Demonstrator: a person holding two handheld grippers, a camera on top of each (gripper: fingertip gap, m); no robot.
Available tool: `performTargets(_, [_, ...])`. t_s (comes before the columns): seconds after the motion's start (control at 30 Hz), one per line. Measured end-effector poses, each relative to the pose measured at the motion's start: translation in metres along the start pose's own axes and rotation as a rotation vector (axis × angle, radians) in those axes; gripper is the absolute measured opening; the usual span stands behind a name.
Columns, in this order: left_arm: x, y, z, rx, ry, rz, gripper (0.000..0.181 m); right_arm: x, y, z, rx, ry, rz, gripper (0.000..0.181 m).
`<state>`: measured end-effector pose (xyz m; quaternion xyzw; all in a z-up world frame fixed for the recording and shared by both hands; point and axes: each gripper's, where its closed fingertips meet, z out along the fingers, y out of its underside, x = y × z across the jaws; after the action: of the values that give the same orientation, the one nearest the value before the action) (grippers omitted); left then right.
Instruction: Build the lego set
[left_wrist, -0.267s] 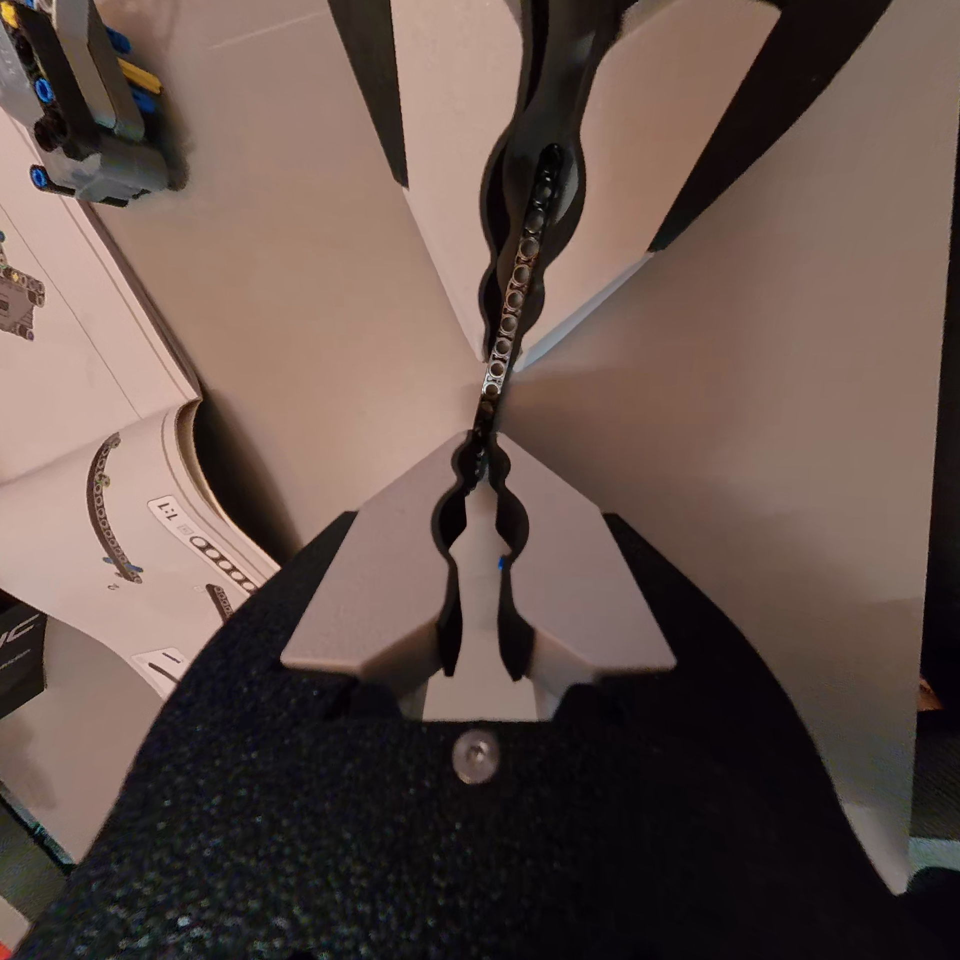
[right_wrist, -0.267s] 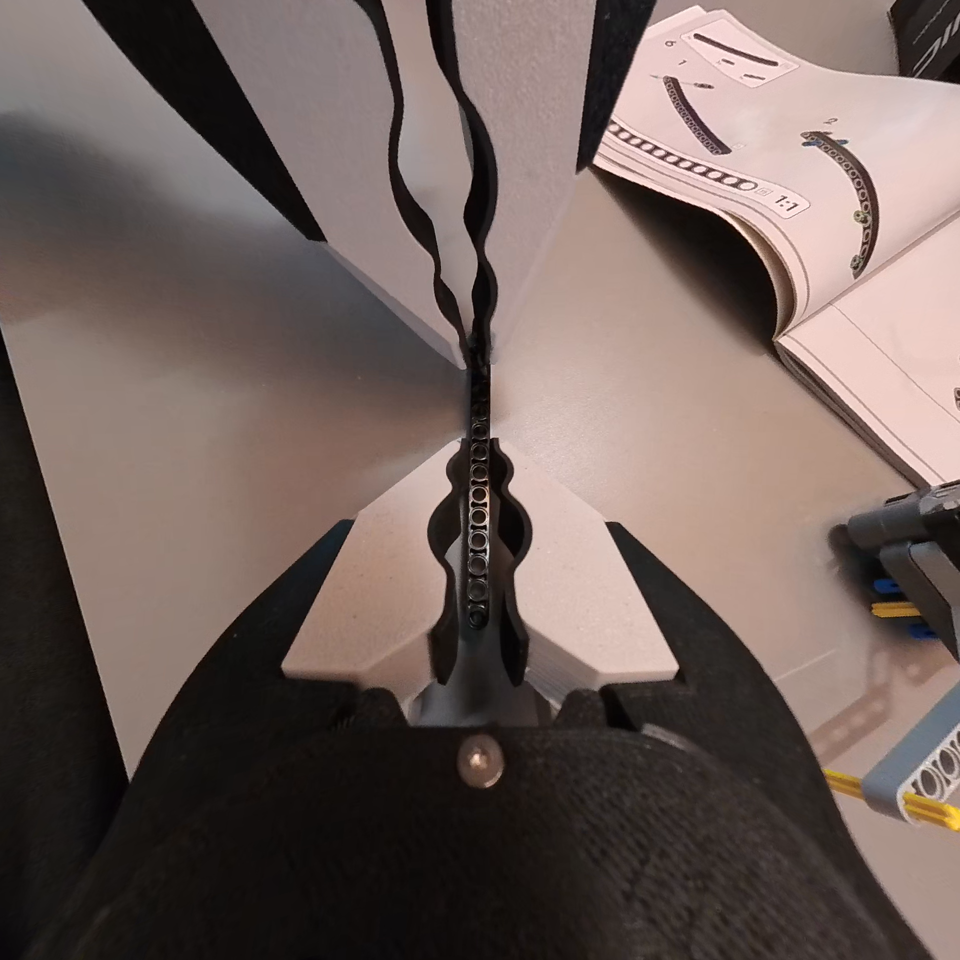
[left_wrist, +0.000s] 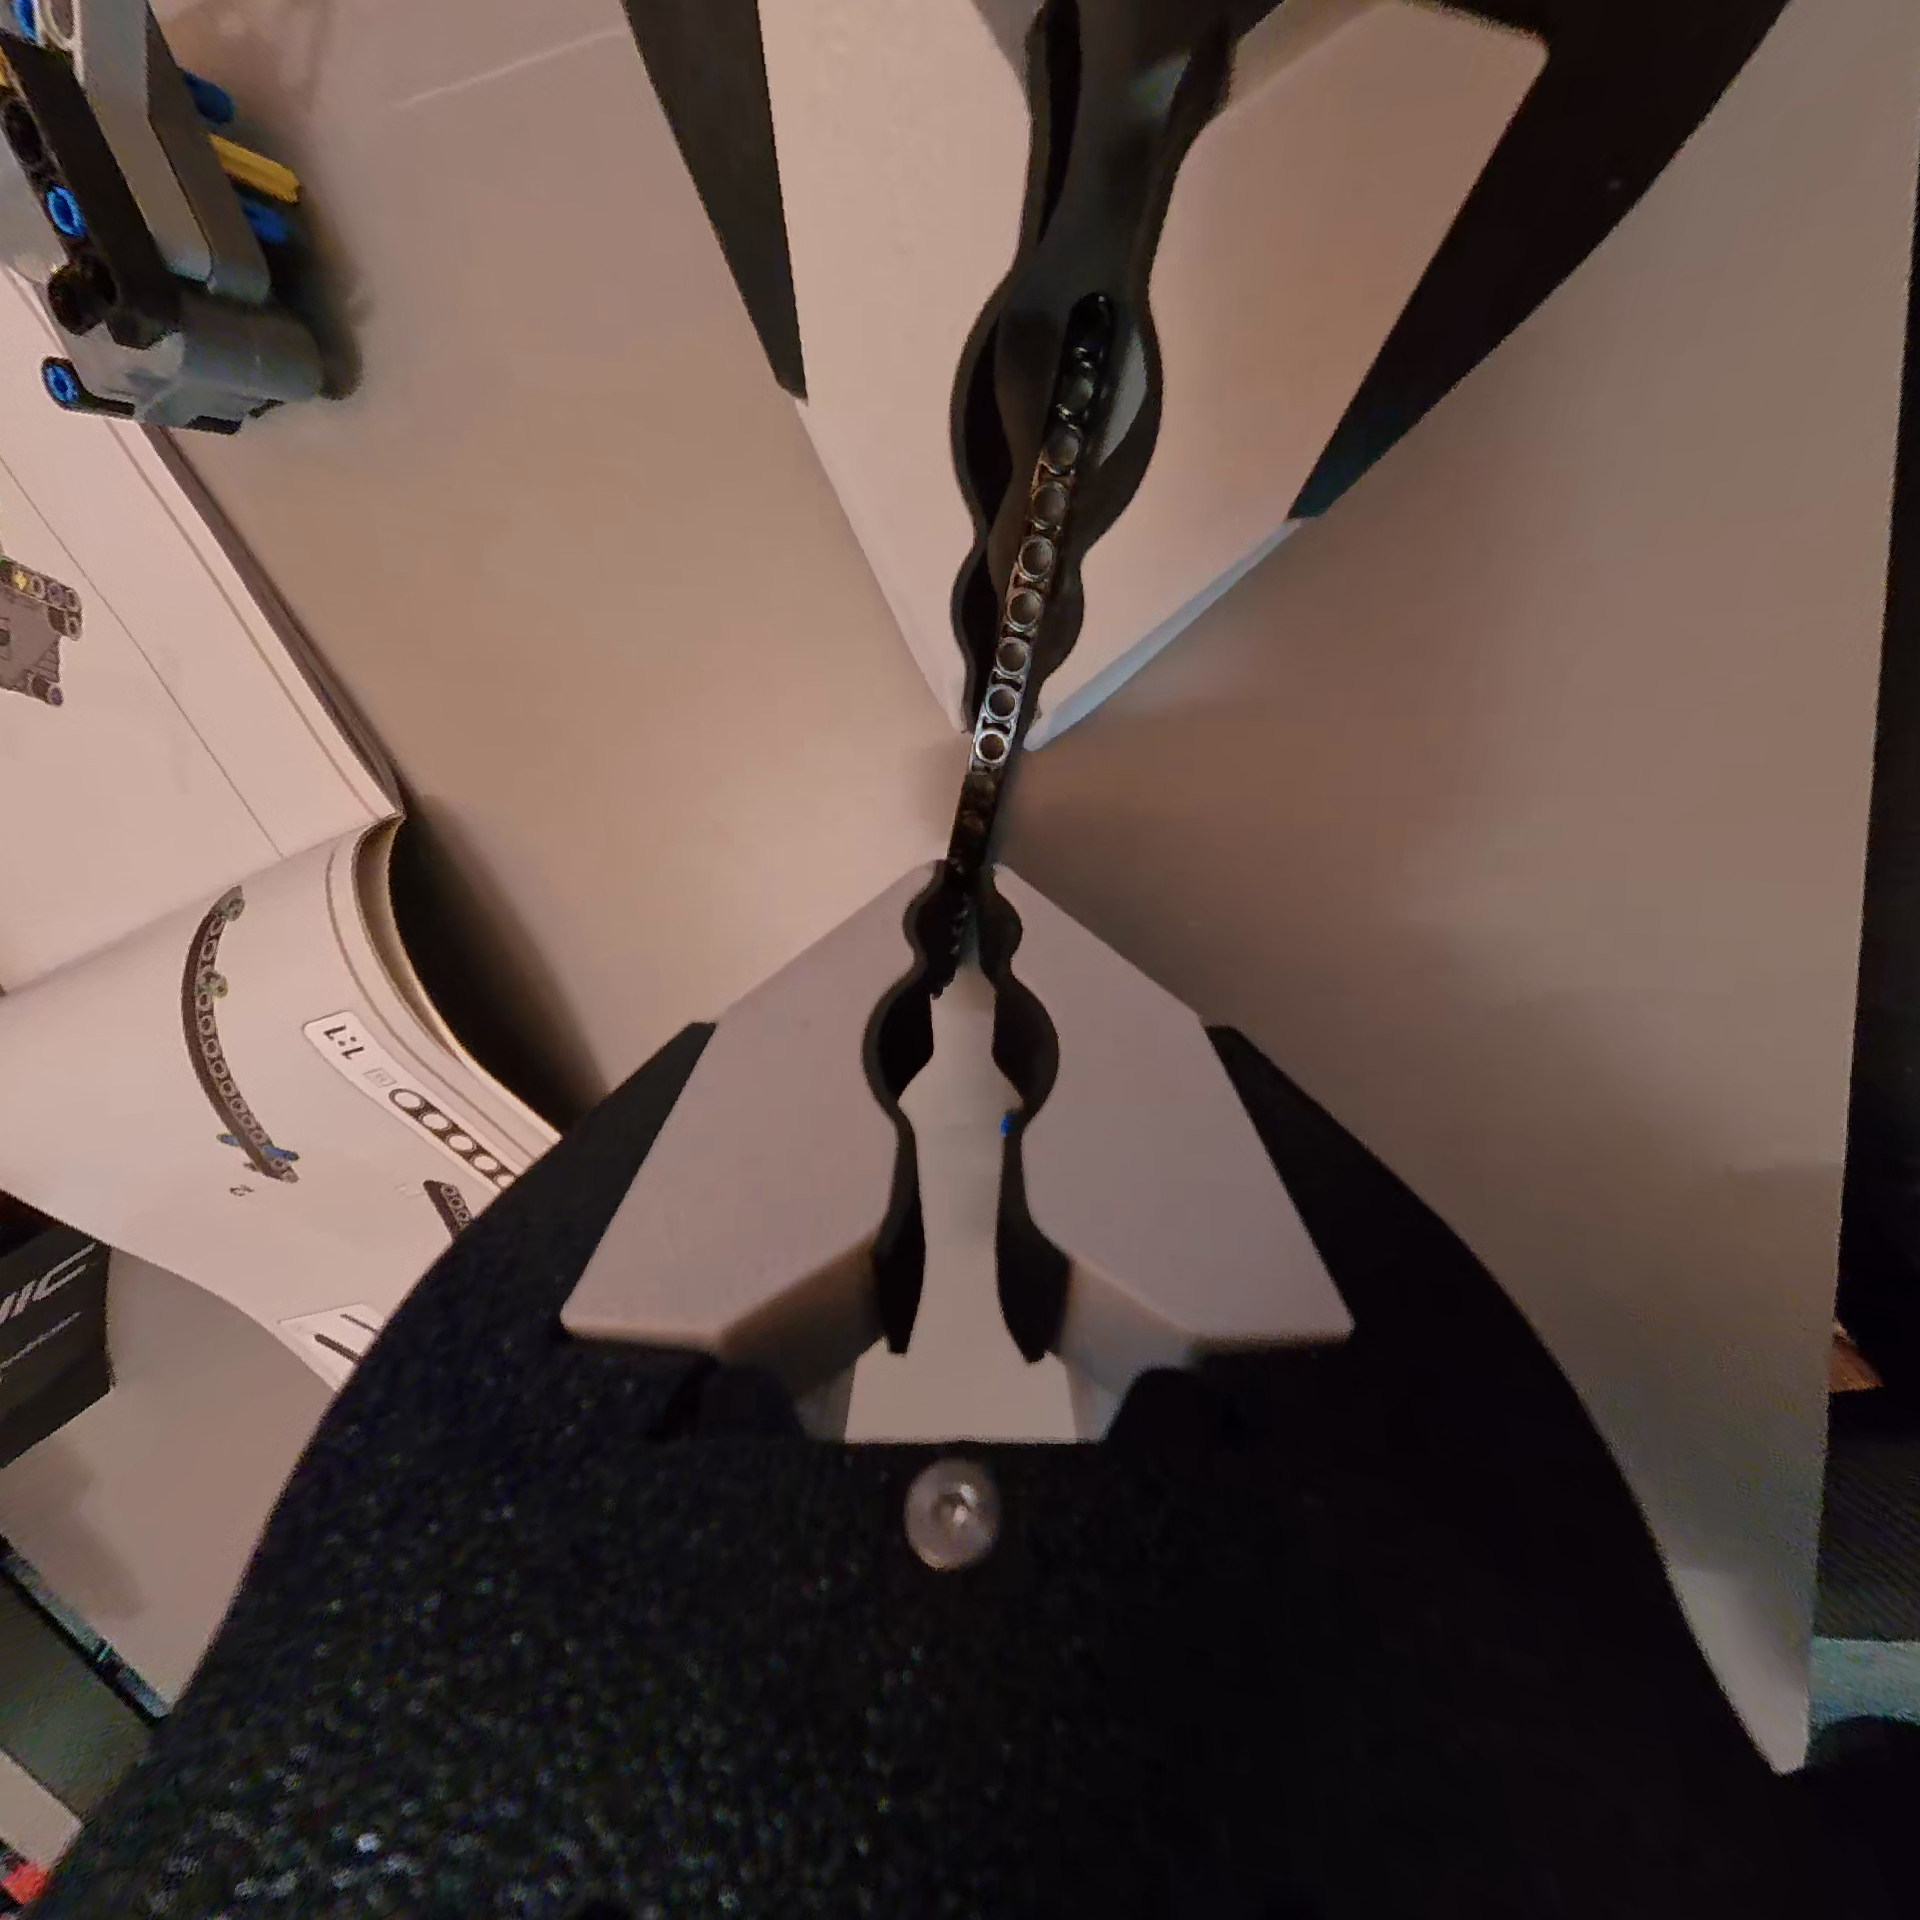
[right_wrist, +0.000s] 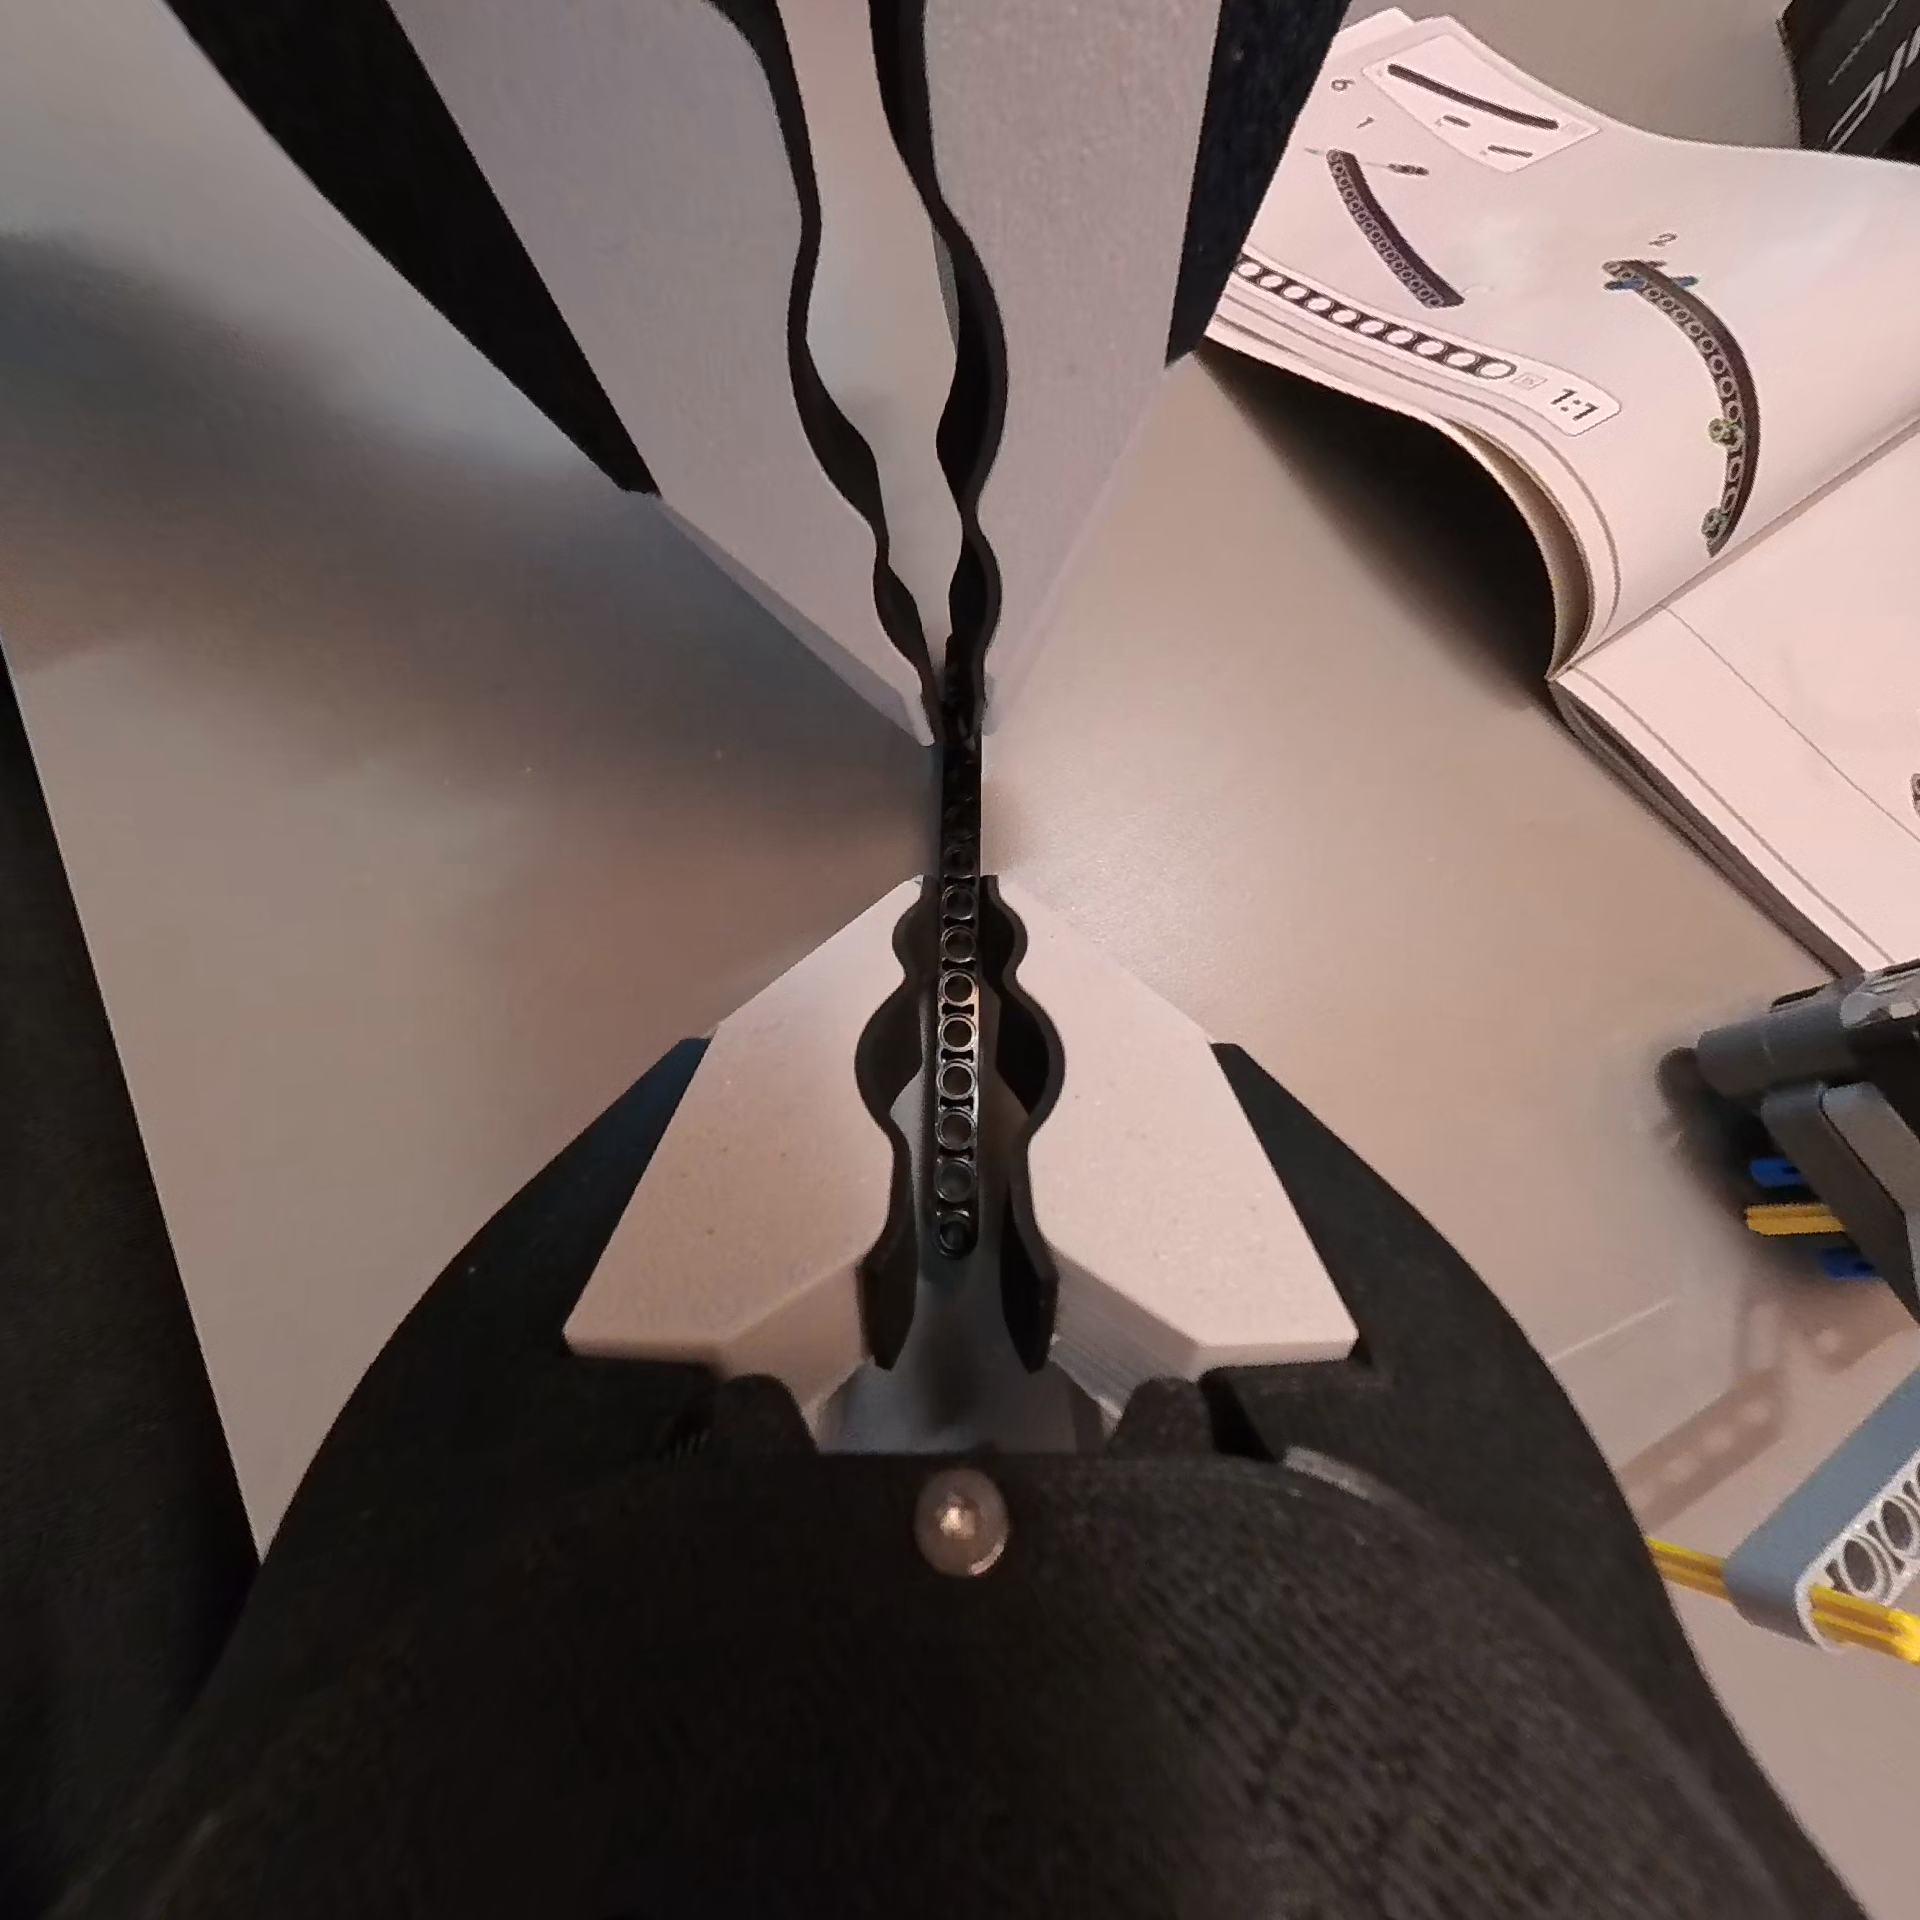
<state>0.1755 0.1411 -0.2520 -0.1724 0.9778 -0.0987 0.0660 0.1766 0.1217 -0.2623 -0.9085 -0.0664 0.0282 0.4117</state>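
A long thin black beam (left_wrist: 1023, 613) with a row of holes is held between both grippers above the grey table (left_wrist: 582, 582). My left gripper (left_wrist: 964, 883) is shut on its near end, right at the fingertips. My right gripper (right_wrist: 961, 883) is shut on the same beam (right_wrist: 958, 1039), with most of its length lying back between the fingers. The two grippers face each other tip to tip. The right gripper shows opposite in the left wrist view (left_wrist: 997, 727), and the left gripper shows opposite in the right wrist view (right_wrist: 956, 686).
An open instruction booklet (left_wrist: 208, 1039) lies on the table, also in the right wrist view (right_wrist: 1558, 312). A partly built grey assembly with blue and yellow pins (left_wrist: 156, 260) stands beside it (right_wrist: 1818, 1143). A grey beam on a yellow axle (right_wrist: 1818, 1579) lies near. A black box (left_wrist: 42, 1330) sits at the edge. Only a small space, under 4 cm, lies between the two pairs of fingers.
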Motion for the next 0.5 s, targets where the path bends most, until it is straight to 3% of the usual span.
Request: performTargets(0.5, [-0.0020,-0.0016,0.0008,0.072,0.010,-0.023,0.001,0.0014,0.0000,0.0000,0.000,0.005,0.006,0.005])
